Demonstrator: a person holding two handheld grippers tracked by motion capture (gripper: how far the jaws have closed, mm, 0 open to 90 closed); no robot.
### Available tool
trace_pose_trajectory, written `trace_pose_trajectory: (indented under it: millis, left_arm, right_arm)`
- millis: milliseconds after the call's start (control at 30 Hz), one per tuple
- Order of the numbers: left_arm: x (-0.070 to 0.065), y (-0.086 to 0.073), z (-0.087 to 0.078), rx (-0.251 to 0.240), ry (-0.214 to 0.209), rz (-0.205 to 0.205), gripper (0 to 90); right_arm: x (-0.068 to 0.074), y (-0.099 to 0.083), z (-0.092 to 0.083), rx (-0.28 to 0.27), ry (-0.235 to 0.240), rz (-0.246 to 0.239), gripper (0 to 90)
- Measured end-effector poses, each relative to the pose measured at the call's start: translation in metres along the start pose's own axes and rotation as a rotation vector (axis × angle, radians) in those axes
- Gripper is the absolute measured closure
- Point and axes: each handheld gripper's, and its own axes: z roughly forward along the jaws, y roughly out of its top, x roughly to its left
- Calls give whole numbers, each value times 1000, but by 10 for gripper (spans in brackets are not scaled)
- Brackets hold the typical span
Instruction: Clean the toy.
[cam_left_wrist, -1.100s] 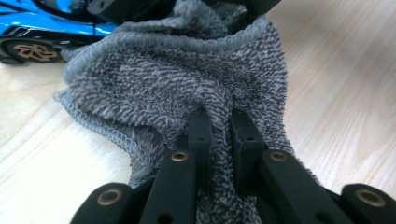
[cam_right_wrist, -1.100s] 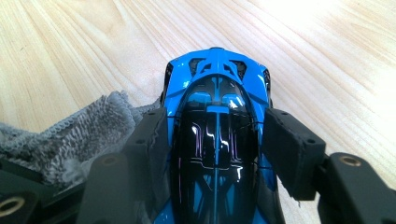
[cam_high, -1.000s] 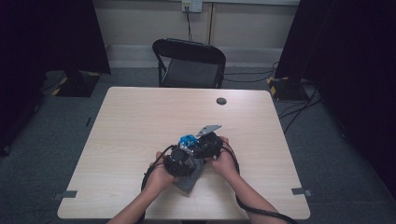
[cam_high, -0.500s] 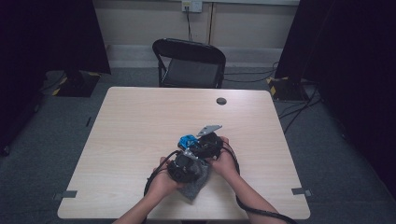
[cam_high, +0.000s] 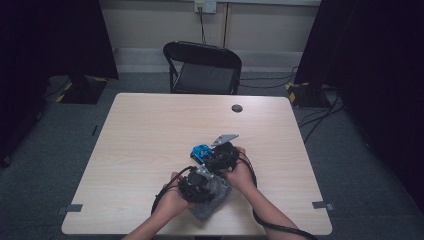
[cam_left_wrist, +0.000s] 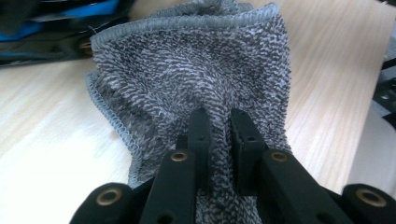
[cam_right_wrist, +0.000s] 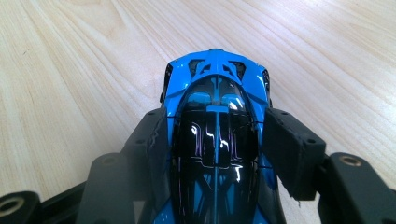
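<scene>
Car (cam_right_wrist: 215, 135) clamped in your right gripper (cam_right_wrist: 215, 140), cloth (cam_left_wrist: 196, 79) pinched in your left gripper (cam_left_wrist: 219, 133), both near the table's (cam_high: 150, 130) front edge.

In the right gripper view your jaws press on both flanks of the blue and black car, one pad on each side of its dark glossy canopy, and its nose points away from you over the pale wood. In the left gripper view your jaws stand narrow, nipping a fold of the grey terry cloth between them; the rest of the cloth spreads out ahead on the wood, its stitched hem toward the car. From the high view the car (cam_high: 202, 151) sits just beyond your right gripper (cam_high: 212, 157), and the cloth (cam_high: 210, 200) lies under your left gripper (cam_high: 202, 176), just beside your right hand (cam_high: 239, 172). The two grippers are close together, the cloth right behind the car.
</scene>
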Motion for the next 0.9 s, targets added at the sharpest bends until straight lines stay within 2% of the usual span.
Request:
trace_pose_trajectory:
  millis: [67,133,300,433,467,500,533,633,733,800,900]
  left_arm:
    - [4,-3,-5,-7,8,-9,806]
    - [14,-10,-19,-28,24,-45,806]
    - [34,-20,-48,-93,84,-102,805]
    - [53,-22,-60,-121,133,-149,804]
    - [60,-22,-62,-127,148,-164,804]
    - [60,-22,-62,-127,148,-164,804]
    - [67,-22,-62,-133,154,-188,804]
    - [74,-20,-60,-134,155,-203,803]
    - [86,-16,-56,-134,183,-228,803]
    - [91,-12,-56,-128,223,-228,804]
    - [100,-8,-56,-142,232,-248,804]
  right_arm:
    - [0,0,0,2,-1,0,418]
    - [0,0,0,2,-1,0,418]
    - [0,0,0,1,-1,0,418]
    - [0,0,0,-3,-1,-1,418]
    - [0,0,0,-2,-3,0,418]
    - [0,0,0,-2,-3,0,418]
    - [0,0,0,-2,-4,1,418]
    - [0,-1,0,-1,-3,3,418]
    - [0,-1,0,-2,-2,1,417]
    - [0,-1,-1,0,-4,2,417]
    - [0,-1,-1,-1,-2,4,417]
